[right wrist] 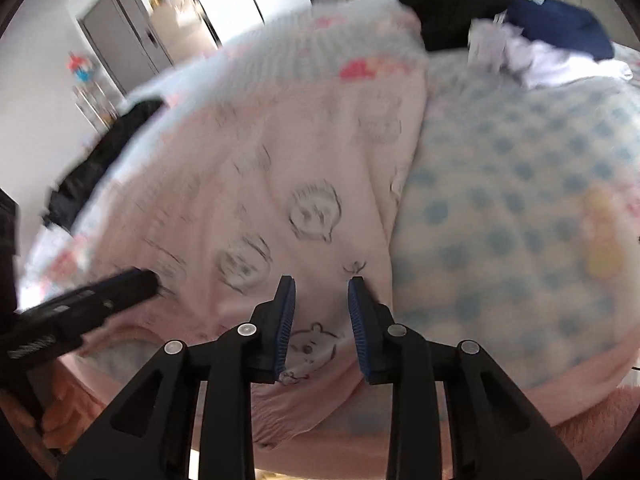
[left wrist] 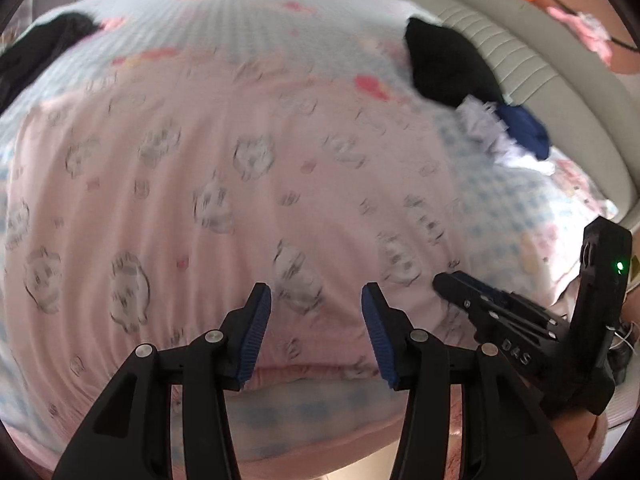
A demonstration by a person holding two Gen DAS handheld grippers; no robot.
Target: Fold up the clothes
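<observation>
A pink garment point(left wrist: 240, 200) printed with grey bear faces lies spread flat on the bed; in the right wrist view the pink garment point(right wrist: 280, 160) ends in a straight right edge. My left gripper point(left wrist: 316, 292) hovers open over its near hem, nothing between the blue pads. My right gripper point(right wrist: 322, 280) stands with its jaws a little apart above the garment's near right corner, the cloth showing in the gap and not pinched. Each gripper appears in the other's view: the right gripper point(left wrist: 452, 280) at the right, the left gripper point(right wrist: 148, 278) at the left.
The bed has a blue-checked sheet point(right wrist: 520, 200). At its far right by the padded headboard point(left wrist: 540, 72) lie a black garment point(left wrist: 448, 64), a white cloth point(left wrist: 484, 128) and a navy garment point(left wrist: 524, 128). More black clothing point(right wrist: 100, 160) lies at the far left. A grey cabinet point(right wrist: 128, 40) stands beyond.
</observation>
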